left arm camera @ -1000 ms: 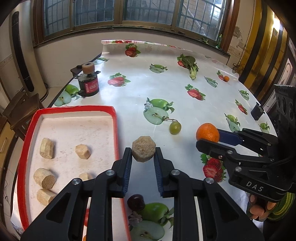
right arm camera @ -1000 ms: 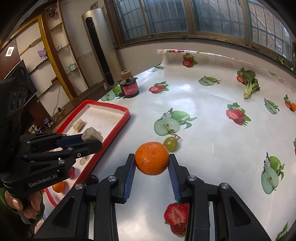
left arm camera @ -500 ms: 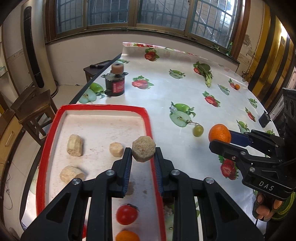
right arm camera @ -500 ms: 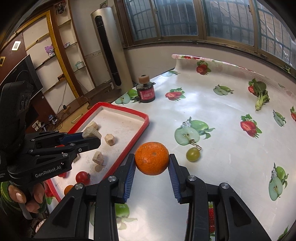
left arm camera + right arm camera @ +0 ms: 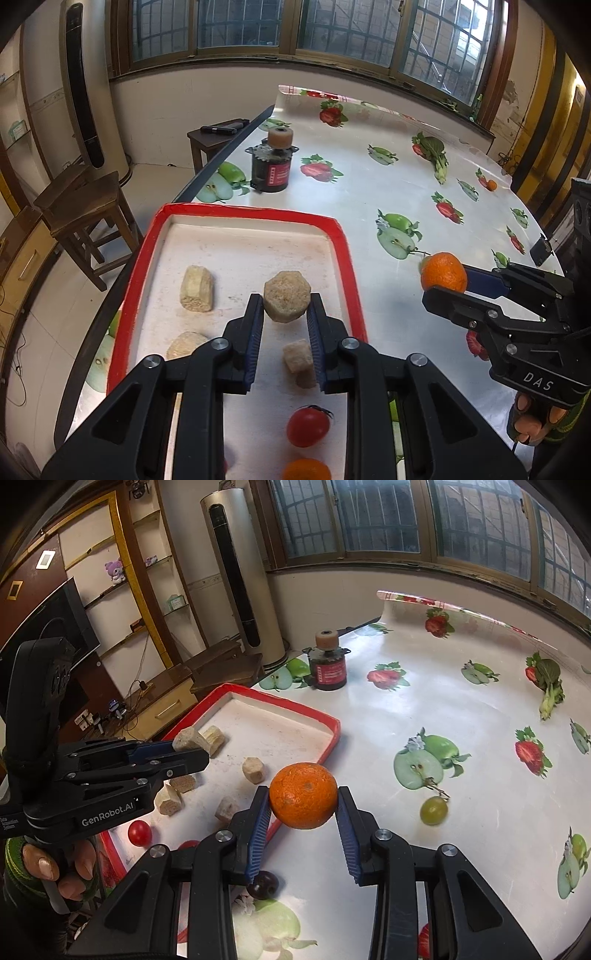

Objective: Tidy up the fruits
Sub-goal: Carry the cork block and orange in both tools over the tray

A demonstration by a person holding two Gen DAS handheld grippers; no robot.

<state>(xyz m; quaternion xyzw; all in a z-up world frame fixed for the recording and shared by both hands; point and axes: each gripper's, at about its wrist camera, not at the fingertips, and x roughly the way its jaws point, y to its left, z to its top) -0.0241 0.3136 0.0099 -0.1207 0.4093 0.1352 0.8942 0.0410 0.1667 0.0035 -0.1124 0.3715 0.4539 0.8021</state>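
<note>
My left gripper is shut on a tan peeled sugarcane chunk and holds it above the red-rimmed white tray. The tray holds several similar chunks, a cherry tomato and a small orange fruit. My right gripper is shut on an orange, held above the table just right of the tray's rim. The orange also shows in the left wrist view. A green grape and a dark grape lie on the tablecloth.
A dark jar with a cork lid stands behind the tray. The fruit-print tablecloth covers the table. A black object sits near the right edge. Wooden stools stand off the table's left edge.
My left gripper has carried the chunk leftward from over the table to over the tray. My right gripper has moved the orange left, closer to the tray's rim.
</note>
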